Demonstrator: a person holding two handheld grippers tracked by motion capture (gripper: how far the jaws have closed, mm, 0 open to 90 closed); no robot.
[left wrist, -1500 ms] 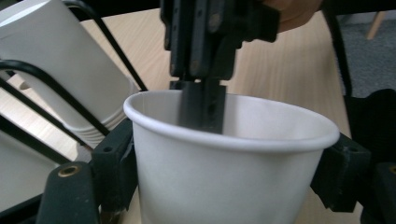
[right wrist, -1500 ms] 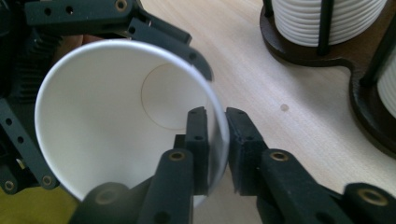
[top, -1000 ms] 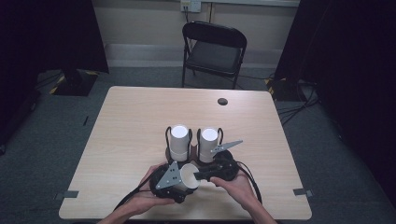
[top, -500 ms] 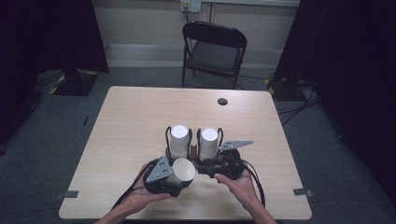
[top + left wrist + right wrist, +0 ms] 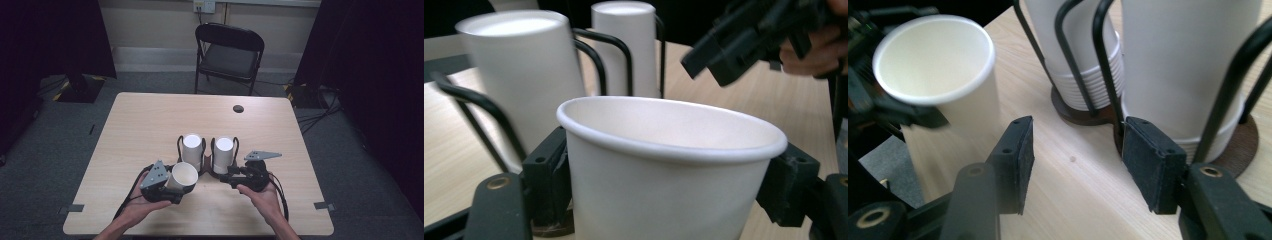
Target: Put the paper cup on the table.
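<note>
A single white paper cup (image 5: 664,165) sits mouth-up between the jaws of my left gripper (image 5: 172,189), whose pads press on its sides; in the high view the cup (image 5: 184,174) is near the table's front, slightly tilted. Behind it stand two stacks of upturned white cups (image 5: 192,149) (image 5: 223,151), each in a black wire holder. My right gripper (image 5: 1075,160) is low over the wood in front of the right stack (image 5: 1188,65). Its jaws have just been opening and nothing is between them. The held cup (image 5: 938,65) is off to its left.
The wooden table (image 5: 145,125) has a small dark round hole (image 5: 238,108) near its far edge. A black folding chair (image 5: 229,55) stands behind the table. Cables trail from both grippers over the front edge. Dark curtains hang at both sides.
The left gripper has moved left with the cup and turned it more upright. The right gripper has drawn away to the right and its jaws have spread apart.
</note>
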